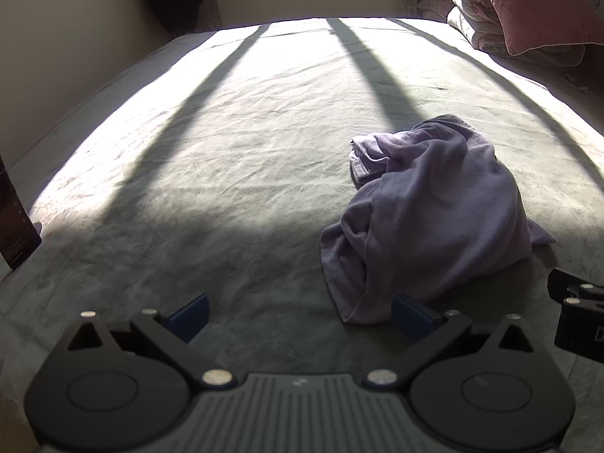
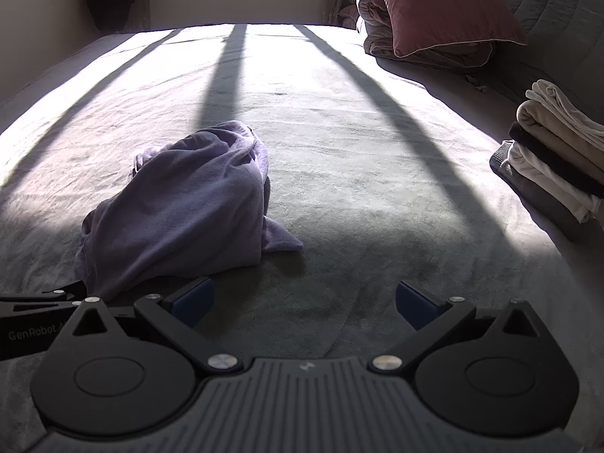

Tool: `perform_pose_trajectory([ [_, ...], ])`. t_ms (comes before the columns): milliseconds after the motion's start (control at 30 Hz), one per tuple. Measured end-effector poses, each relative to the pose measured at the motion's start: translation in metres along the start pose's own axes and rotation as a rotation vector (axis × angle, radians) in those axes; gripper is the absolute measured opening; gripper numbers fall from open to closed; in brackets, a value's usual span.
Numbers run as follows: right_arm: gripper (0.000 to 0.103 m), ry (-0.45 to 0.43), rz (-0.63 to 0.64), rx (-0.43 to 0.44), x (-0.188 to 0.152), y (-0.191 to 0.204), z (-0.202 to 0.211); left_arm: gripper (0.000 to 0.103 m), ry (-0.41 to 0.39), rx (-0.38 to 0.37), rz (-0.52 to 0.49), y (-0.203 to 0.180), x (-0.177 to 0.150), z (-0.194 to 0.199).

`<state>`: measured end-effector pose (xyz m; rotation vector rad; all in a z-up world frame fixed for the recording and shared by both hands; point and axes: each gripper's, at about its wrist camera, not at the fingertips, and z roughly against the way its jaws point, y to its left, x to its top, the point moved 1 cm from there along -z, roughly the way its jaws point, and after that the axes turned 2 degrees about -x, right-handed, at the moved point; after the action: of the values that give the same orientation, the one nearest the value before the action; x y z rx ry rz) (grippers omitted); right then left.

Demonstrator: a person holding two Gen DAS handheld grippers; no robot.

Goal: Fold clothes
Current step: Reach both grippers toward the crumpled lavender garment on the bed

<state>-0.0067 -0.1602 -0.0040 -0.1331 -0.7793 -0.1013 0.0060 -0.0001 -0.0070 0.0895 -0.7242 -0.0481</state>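
Observation:
A crumpled lavender garment (image 1: 434,211) lies in a heap on the grey-green bedspread (image 1: 226,188). It also shows in the right wrist view (image 2: 181,207), left of centre. My left gripper (image 1: 300,319) is open and empty, low over the bed, with its right blue pad just in front of the garment's near edge. My right gripper (image 2: 304,304) is open and empty, with the garment just ahead of its left pad. Each gripper's body shows at the edge of the other's view.
A stack of folded clothes (image 2: 558,158) sits at the right side of the bed. A pink pillow (image 2: 445,3) rests on a rolled duvet (image 2: 373,11) at the far right. A dark upright object (image 1: 15,226) stands at the bed's left edge. Sunlit bands cross the bedspread.

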Motion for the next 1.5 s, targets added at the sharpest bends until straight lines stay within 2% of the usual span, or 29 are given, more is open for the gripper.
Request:
perform_pose_trajectory([
  [733,0.103,0.001,-0.009,-0.022,0.003,0.015,0.0,0.102,0.021,-0.013,0.003,0.018,0.001,-0.004],
  [933,0.103,0.043,-0.008,0.059,0.008,0.017,-0.009,0.102,0.035,-0.073,0.033,0.04,0.019,-0.015],
  [1033,0.103,0.053,-0.022,0.118,0.013,0.017,-0.013,0.103,0.037,-0.125,0.042,0.051,0.024,-0.023],
  [1133,0.103,0.067,-0.056,0.178,0.018,0.016,-0.019,0.103,0.047,-0.145,0.04,0.056,0.029,-0.033],
  [1267,0.089,0.103,-0.057,0.257,0.028,0.027,-0.026,0.103,0.049,-0.144,0.029,0.061,0.033,-0.044],
  [1500,0.072,0.097,-0.046,0.297,0.049,0.041,-0.035,0.103,0.083,-0.161,0.007,0.071,0.034,-0.052],
])
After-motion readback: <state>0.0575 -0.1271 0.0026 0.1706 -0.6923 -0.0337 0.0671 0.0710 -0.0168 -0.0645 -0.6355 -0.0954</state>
